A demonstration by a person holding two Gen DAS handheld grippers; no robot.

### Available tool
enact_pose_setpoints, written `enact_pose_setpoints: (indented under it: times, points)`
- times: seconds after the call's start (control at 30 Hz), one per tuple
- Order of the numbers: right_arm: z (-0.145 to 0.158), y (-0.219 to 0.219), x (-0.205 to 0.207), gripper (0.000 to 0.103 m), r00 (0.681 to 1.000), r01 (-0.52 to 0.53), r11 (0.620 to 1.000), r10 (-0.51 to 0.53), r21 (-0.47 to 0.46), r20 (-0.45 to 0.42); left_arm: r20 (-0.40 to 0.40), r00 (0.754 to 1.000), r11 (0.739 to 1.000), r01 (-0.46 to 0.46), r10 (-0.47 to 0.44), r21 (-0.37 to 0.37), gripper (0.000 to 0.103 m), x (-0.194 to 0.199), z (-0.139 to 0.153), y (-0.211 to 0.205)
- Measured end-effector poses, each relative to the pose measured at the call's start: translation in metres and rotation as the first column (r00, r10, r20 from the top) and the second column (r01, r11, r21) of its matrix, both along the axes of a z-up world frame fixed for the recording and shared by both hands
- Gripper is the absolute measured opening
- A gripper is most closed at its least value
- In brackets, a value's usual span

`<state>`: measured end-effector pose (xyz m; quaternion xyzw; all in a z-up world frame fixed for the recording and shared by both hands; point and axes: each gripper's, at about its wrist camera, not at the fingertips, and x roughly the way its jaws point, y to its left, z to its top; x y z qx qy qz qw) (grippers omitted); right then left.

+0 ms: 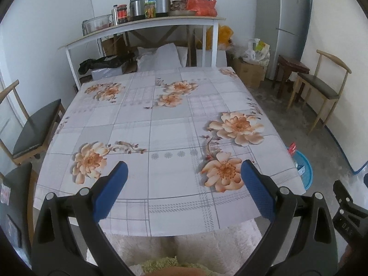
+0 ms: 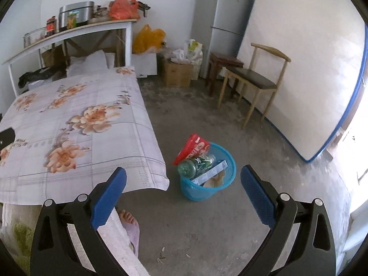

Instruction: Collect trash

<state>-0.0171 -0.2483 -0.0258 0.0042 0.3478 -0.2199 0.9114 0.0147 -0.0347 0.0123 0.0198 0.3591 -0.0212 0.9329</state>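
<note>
We hold both the left gripper (image 1: 184, 179) and the right gripper (image 2: 183, 184) with jaws apart, empty. Trash sits in the blue basket (image 2: 226, 179) at centre frame; the red packet (image 2: 192, 146) leans over its rim and could tip out if bumped.

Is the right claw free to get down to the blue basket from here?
Probably yes: the right claw is open and empty, and only bare floor lies between it and the blue basket, which stands clear of the table.

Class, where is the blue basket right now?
In the right wrist view, the basket stands on the floor beside the table's near corner.
</note>
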Motion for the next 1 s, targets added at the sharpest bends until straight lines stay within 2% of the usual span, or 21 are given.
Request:
enact_pose_setpoints:
  times: [0.17, 1.0]
  points:
    - [-0.001, -0.009, 0.0, 0.096, 1.0, 0.026, 0.999, -0.026, 0.032, 0.0, -0.017, 1.0, 1.0, 0.019, -0.019, 0.011, 0.095, 0.0, -0.004, -0.007]
    - [-0.004, -0.016, -0.002, 0.097, 0.998, 0.058, 0.997, -0.058, 0.044, -0.006, -0.049, 0.998, 0.999, 0.048, -0.048, 0.013, 0.095, -0.001, -0.007, -0.018]
